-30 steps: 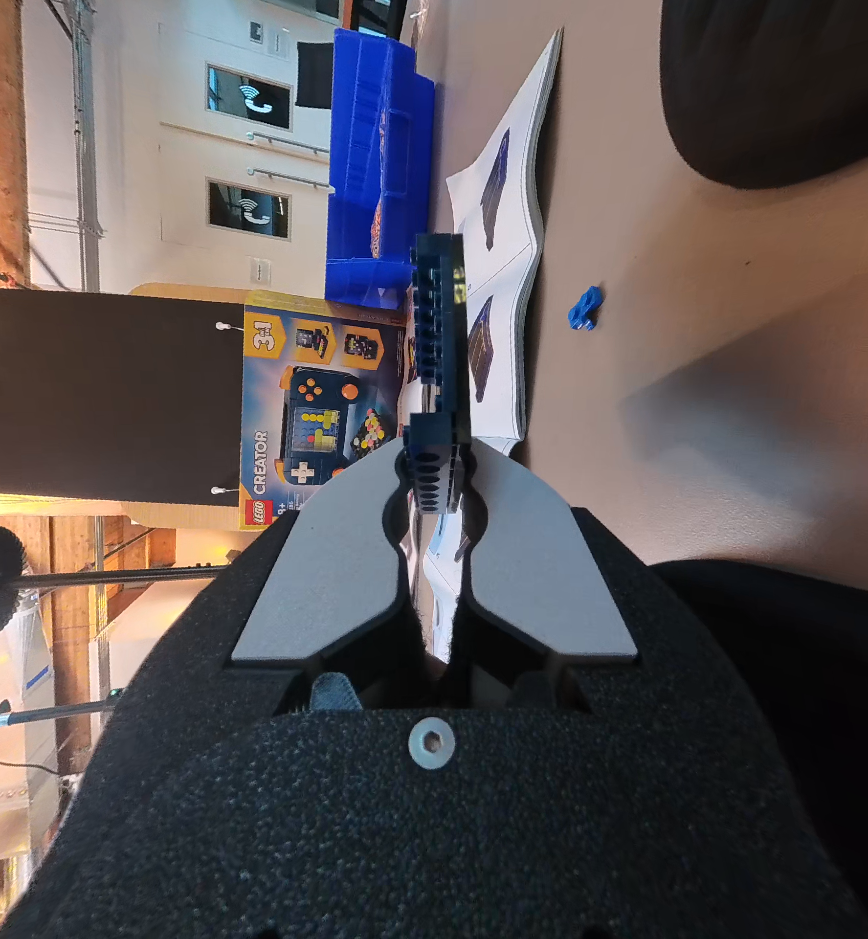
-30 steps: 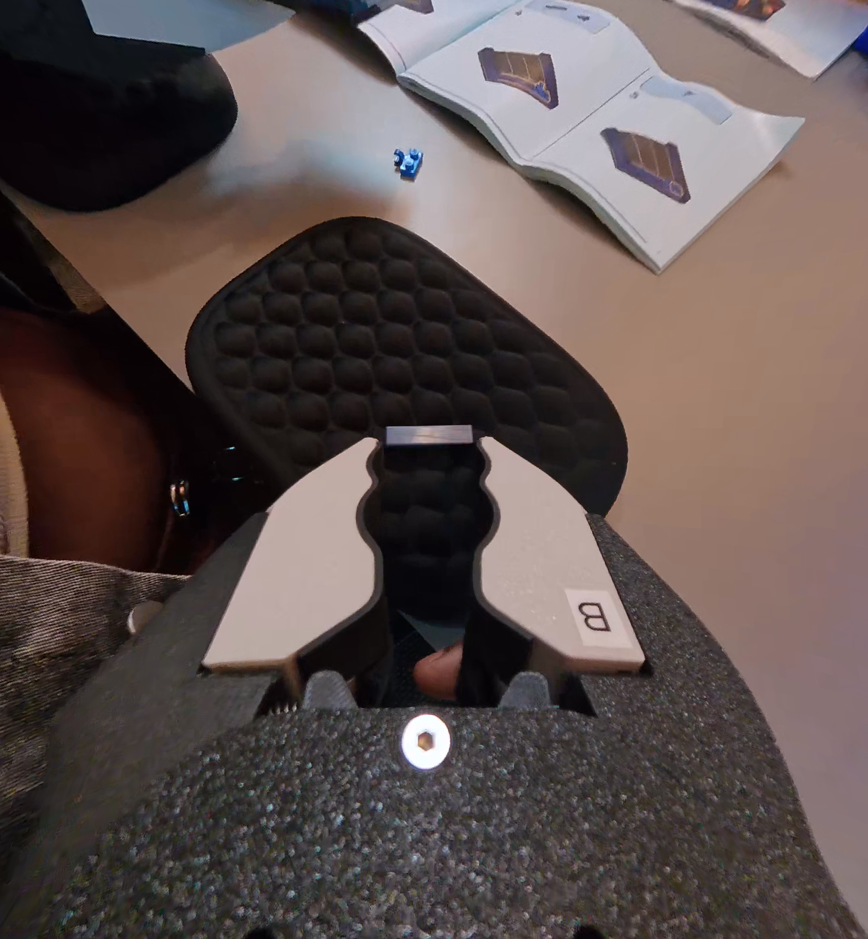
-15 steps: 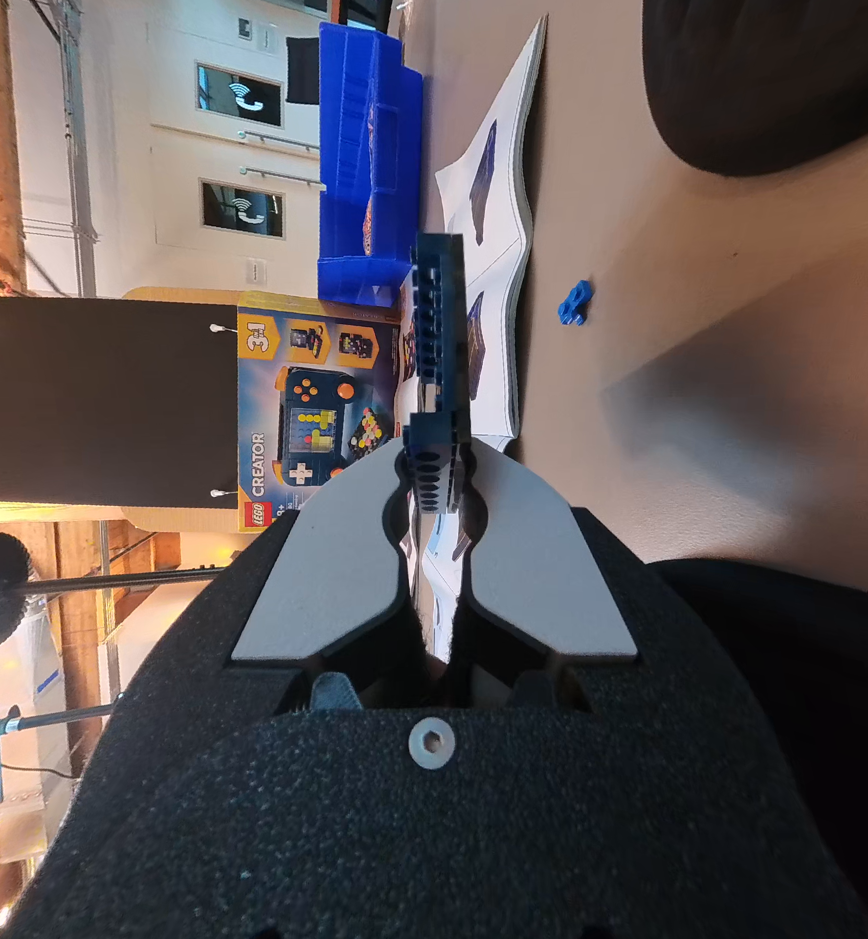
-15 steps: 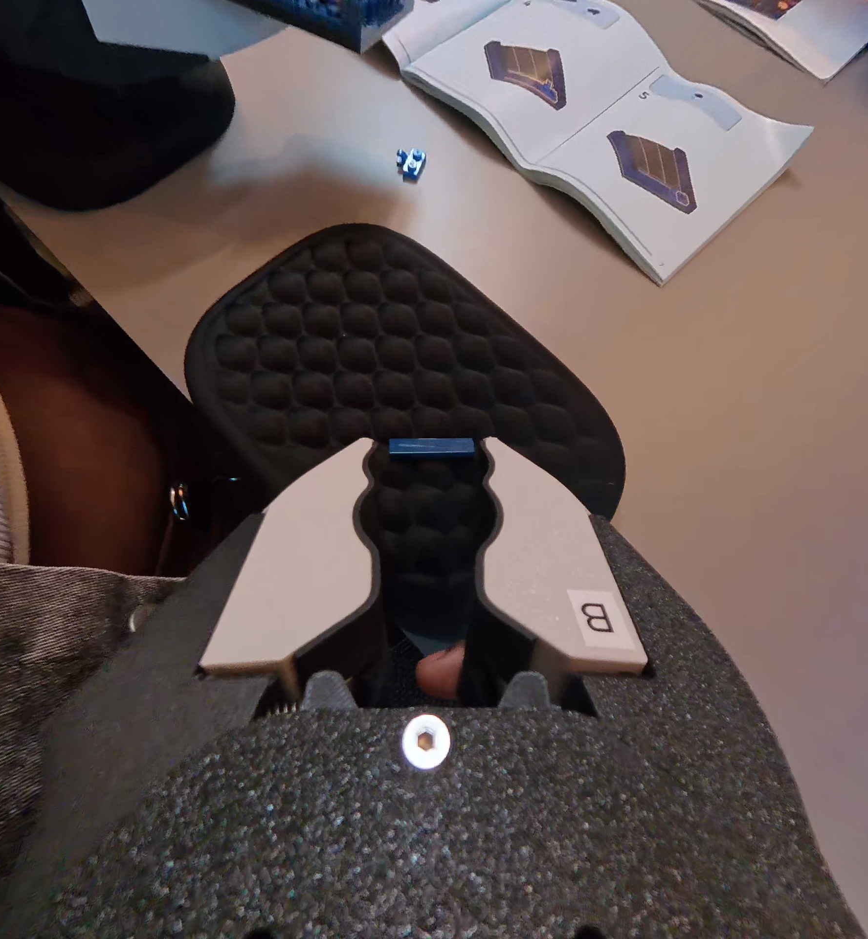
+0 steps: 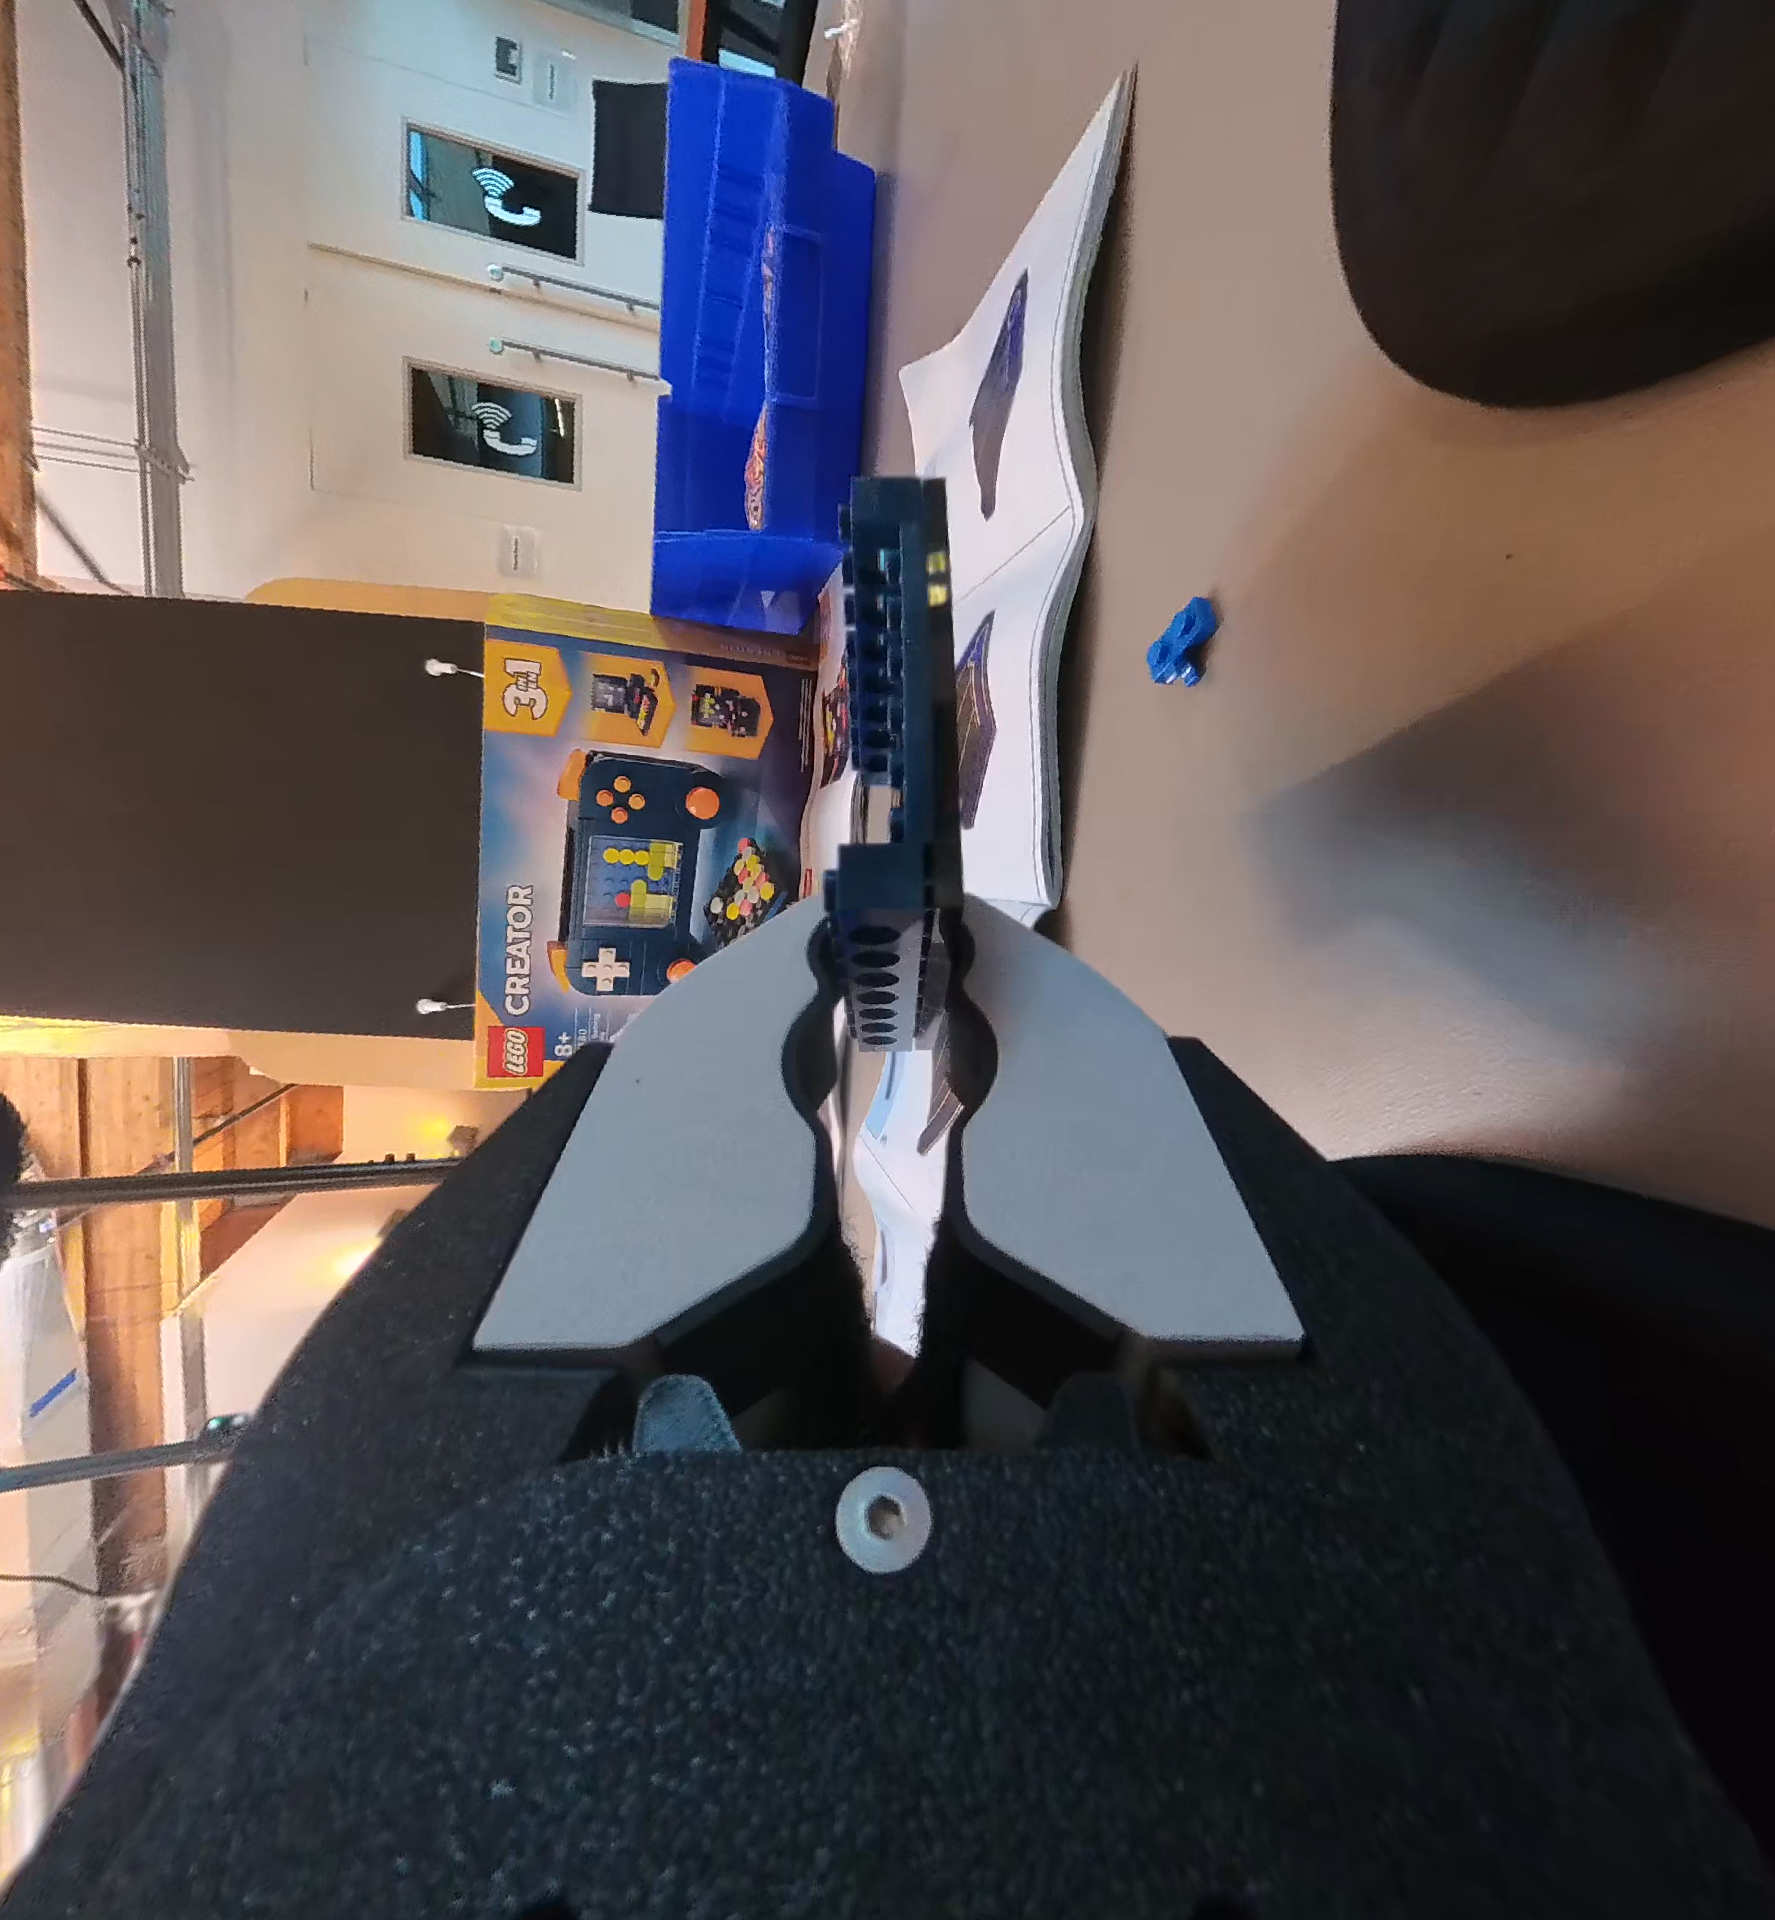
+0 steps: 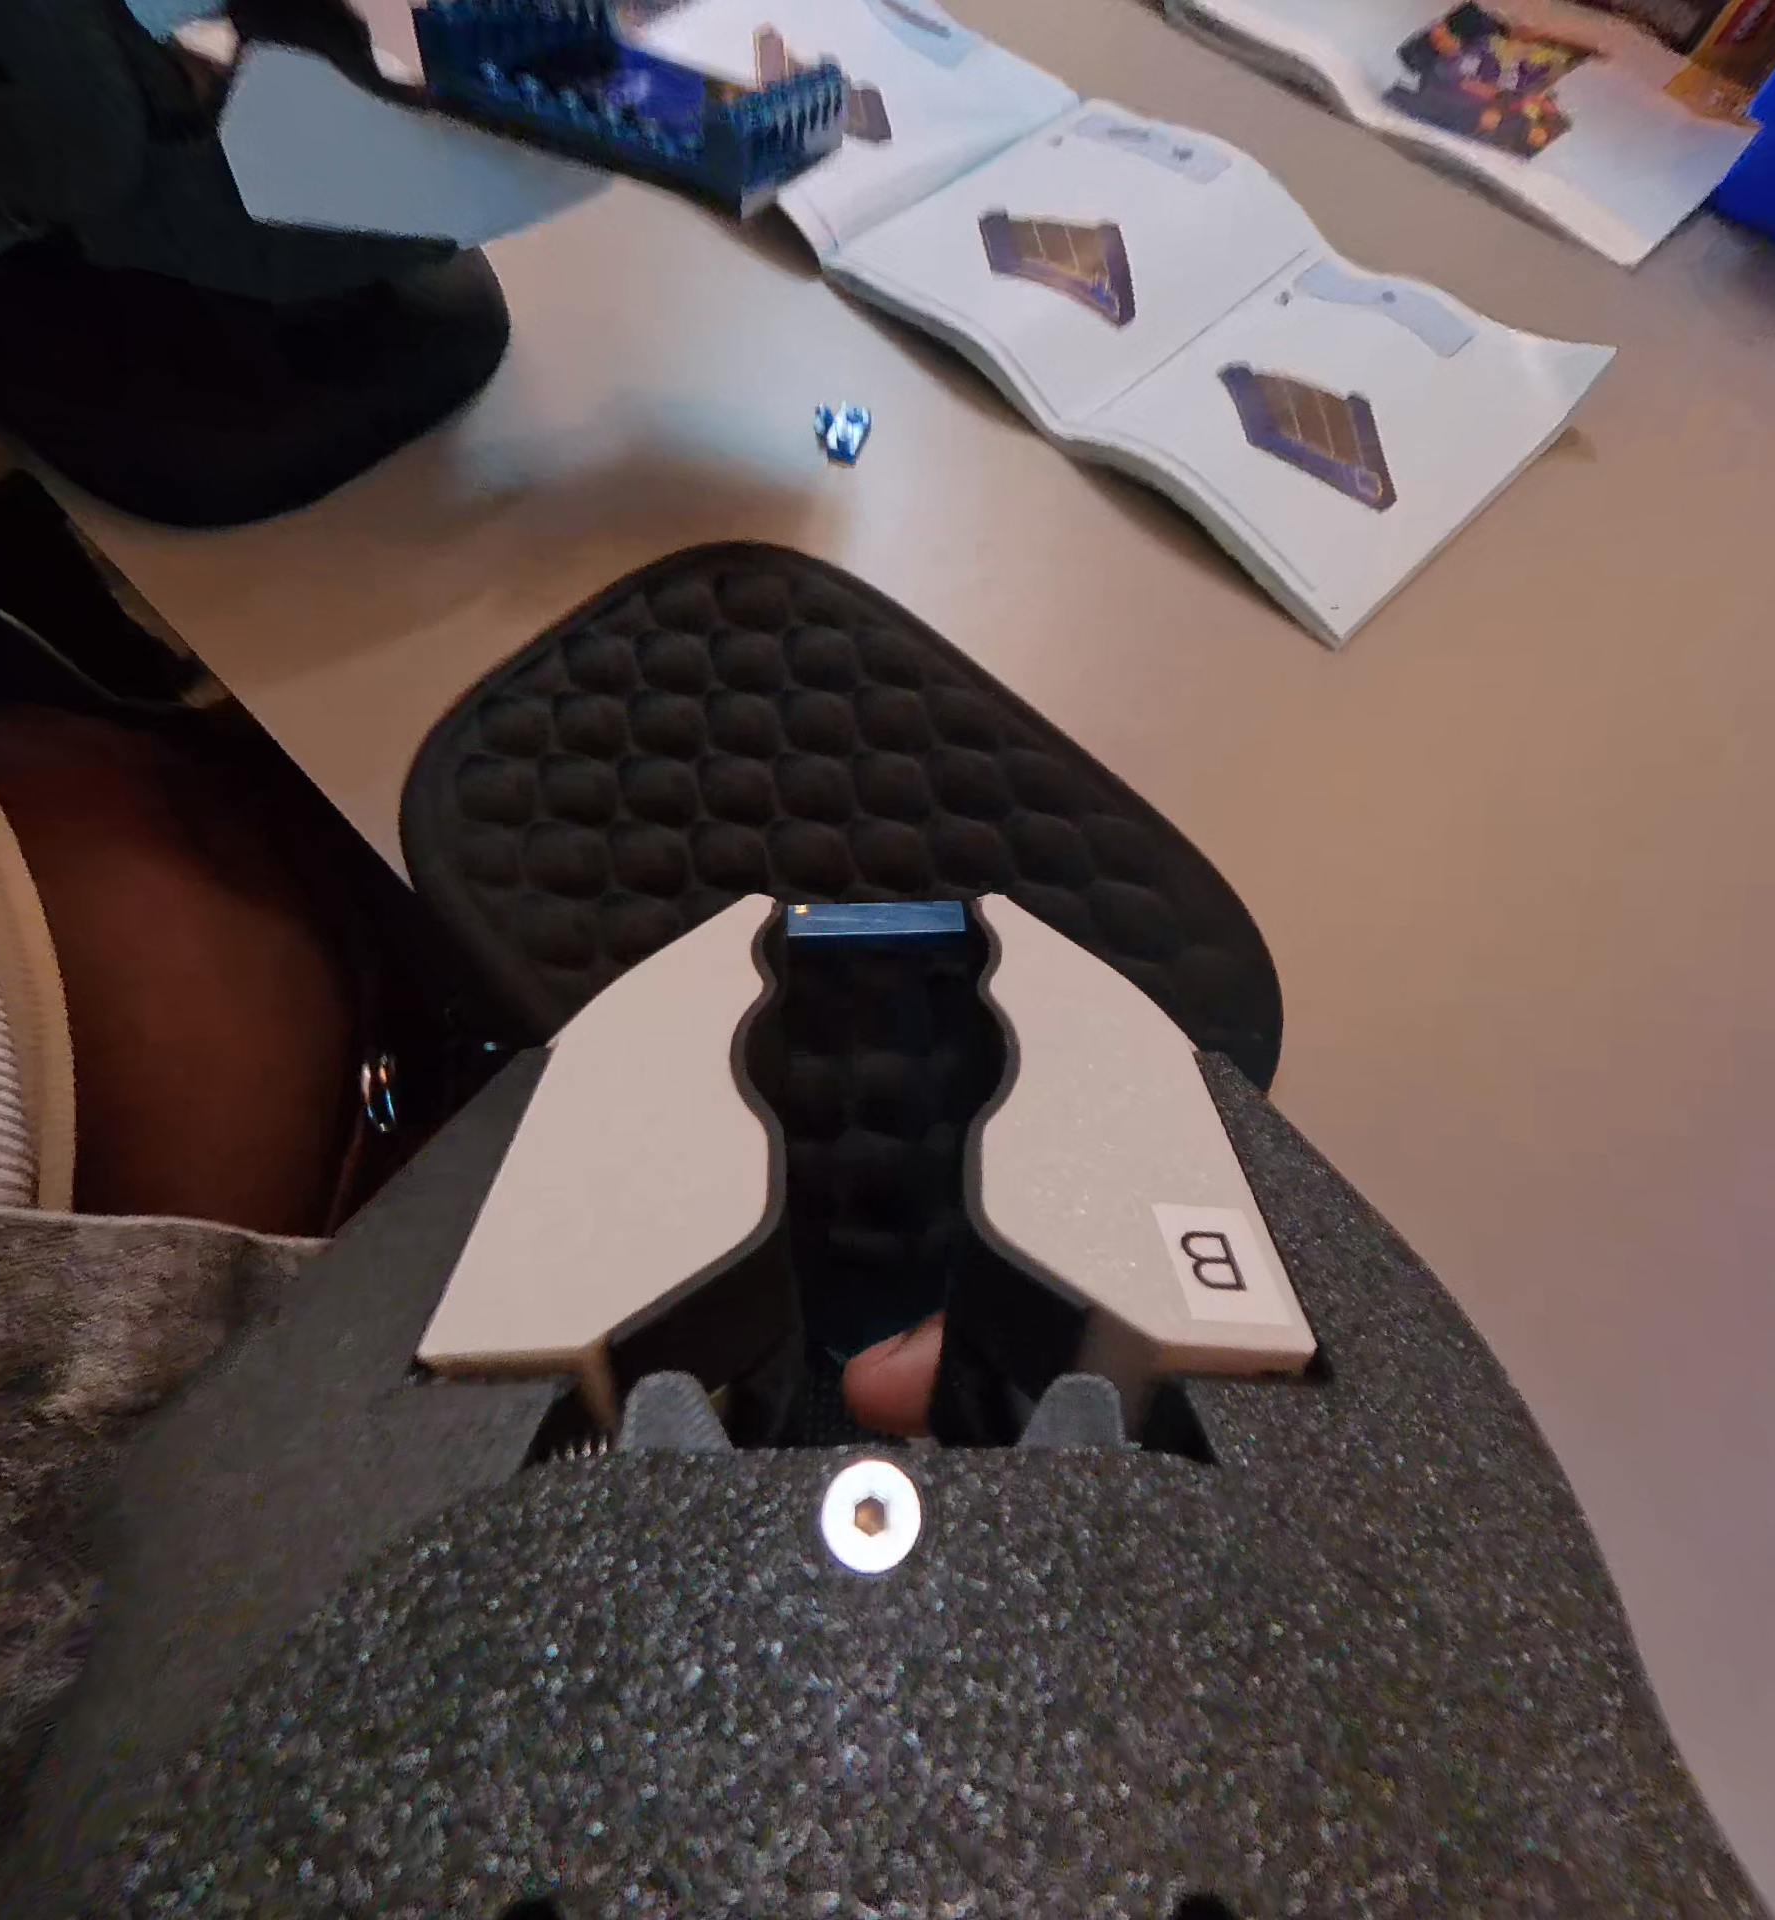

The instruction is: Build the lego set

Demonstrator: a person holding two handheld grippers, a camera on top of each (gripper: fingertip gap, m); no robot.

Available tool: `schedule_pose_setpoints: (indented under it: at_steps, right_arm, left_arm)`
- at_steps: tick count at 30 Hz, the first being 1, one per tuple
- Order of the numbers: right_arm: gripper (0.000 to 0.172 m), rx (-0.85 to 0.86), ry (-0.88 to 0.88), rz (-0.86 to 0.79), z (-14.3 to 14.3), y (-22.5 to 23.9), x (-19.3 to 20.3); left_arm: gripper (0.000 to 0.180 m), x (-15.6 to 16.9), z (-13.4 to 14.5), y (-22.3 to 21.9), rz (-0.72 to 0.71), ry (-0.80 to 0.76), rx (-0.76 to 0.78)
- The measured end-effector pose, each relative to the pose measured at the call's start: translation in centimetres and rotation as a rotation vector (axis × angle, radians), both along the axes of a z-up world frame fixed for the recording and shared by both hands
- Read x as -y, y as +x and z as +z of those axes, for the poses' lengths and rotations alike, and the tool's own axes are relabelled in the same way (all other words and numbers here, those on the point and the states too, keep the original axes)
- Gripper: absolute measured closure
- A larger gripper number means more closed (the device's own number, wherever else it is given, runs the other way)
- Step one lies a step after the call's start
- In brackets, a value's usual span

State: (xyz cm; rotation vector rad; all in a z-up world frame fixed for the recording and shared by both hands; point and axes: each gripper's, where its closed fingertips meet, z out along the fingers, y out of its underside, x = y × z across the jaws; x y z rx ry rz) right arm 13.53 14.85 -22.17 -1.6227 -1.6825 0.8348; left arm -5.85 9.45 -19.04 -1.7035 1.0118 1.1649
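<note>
your left gripper (image 5: 888, 971) pinches the dark blue brick assembly (image 5: 898, 727) by its end, so it sticks out above the open booklet (image 5: 1028, 582). your right gripper (image 6: 876, 920) clamps a small blue plate (image 6: 876, 921) at the fingertips, over the black pad (image 6: 810, 758) near that booklet.

Beside the matt tan worktop (image 6: 1382, 935)'s quilted black cloth pad (image 6: 810, 748), paper booklet (image 6: 1226, 343) pages look smooth; glossy blue plastic brick (image 6: 875, 921) sits between grainy-bodied right hand-held gripper (image 6: 875, 925)'s matt grey fingers.
</note>
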Motion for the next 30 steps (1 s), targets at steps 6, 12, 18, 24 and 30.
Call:
schedule_pose_setpoints:
  at_steps: [6, 12, 18, 24, 30]
  right_arm:
    - [0.139, -0.18, -0.046, 0.062, 2.9, -3.7, 1.6]
    - [0.139, -0.464, -0.197, 0.009, 7.0, -9.8, 4.1]
    - [0.139, -0.52, -0.119, -0.021, 7.6, -13.7, 5.0]
    - [0.139, -0.47, 0.086, -0.071, 7.1, -15.5, 5.9]
    - [0.139, -0.483, 0.044, -0.039, 7.4, -16.4, 6.7]
  left_arm:
    - [0.164, -0.3, 0.3, 0.7, 0.001, 0.017, -0.021]
    - [0.165, 0.1, 1.9, -0.6, 0.15, 0.073, -0.199]
    - [0.165, 0.4, 2.5, -0.7, 0.163, 0.115, -0.164]
    - [0.165, 0.5, 2.3, -1.6, 0.224, 0.112, -0.059]
    - [0.165, 0.5, 2.5, -1.5, 0.206, 0.138, -0.051]
